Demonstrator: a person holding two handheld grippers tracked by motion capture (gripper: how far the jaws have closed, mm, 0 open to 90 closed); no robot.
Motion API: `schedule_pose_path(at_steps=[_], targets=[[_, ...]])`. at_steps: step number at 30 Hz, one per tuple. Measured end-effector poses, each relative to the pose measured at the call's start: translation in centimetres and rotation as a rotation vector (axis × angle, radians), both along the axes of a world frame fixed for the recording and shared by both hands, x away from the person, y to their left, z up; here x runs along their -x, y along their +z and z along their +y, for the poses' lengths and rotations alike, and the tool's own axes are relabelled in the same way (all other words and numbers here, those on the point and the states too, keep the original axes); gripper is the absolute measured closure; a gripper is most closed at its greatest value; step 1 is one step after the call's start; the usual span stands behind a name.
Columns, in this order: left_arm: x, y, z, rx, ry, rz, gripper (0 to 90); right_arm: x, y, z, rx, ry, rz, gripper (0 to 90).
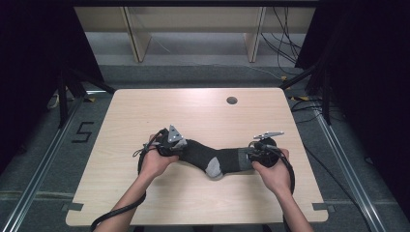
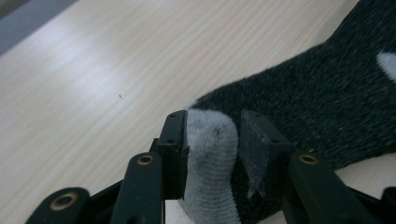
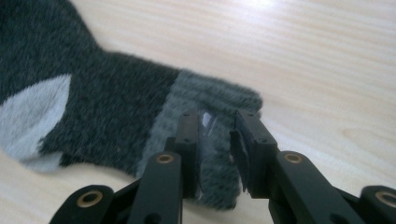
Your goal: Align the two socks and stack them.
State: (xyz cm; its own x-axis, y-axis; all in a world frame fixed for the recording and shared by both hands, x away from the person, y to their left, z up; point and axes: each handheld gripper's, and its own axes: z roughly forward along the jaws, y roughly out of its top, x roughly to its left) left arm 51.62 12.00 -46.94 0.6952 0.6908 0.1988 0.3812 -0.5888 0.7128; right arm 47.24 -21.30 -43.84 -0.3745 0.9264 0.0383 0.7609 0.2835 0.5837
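The table (image 1: 145, 116) carries one dark sock (image 1: 212, 157), stretched lengthwise between the two claws with its pale heel patch sagging toward the person. The left claw (image 2: 212, 135) sits at the toe end; the right claw (image 3: 217, 140) sits at the cuff end.

The step in hand looks like laying the sock out flat. To do it well, I would keep both ends low to the table and pull evenly outward, so the bend at the heel straightens without the fabric twisting. Letting one end go first would probably let the sock spring back into its kink.

In the high view the sock runs from one claw to the other, but the jaws are hidden by the hands. The left gripper view settles the grip there: the light grey toe (image 2: 210, 154) is bunched between the jaws, which are drawn in narrow and press on it. The right gripper view shows the ribbed grey cuff (image 3: 205, 107) lying under and between that claw's jaws, yet a gap shows beside the pads, so the claw stands partly open and the cuff seems loose rather than pinched.
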Motion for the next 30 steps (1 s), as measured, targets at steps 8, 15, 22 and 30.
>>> schedule_pose_path(at_steps=[8, 15, 22, 30], targets=[[-0.6, -1.6, -0.1, 0.007, 0.026, 0.055, 60.5, -0.5, -2.0, -0.8, 0.029, -0.016, 0.046, 72.0], [0.6, -0.2, -0.8, 0.009, 0.024, 0.011, 53.5, -0.5, -1.4, -1.0, 0.033, -0.047, 0.026, 62.8], [3.8, 0.7, -4.5, 0.029, -0.237, 0.094, 47.9, -0.8, -1.4, -1.5, 0.016, -0.057, 0.027, 57.1], [4.2, -0.9, -6.4, 0.007, -0.312, 0.136, 44.2, -1.1, -1.9, -1.6, -0.020, -0.053, 0.067, 55.2]])
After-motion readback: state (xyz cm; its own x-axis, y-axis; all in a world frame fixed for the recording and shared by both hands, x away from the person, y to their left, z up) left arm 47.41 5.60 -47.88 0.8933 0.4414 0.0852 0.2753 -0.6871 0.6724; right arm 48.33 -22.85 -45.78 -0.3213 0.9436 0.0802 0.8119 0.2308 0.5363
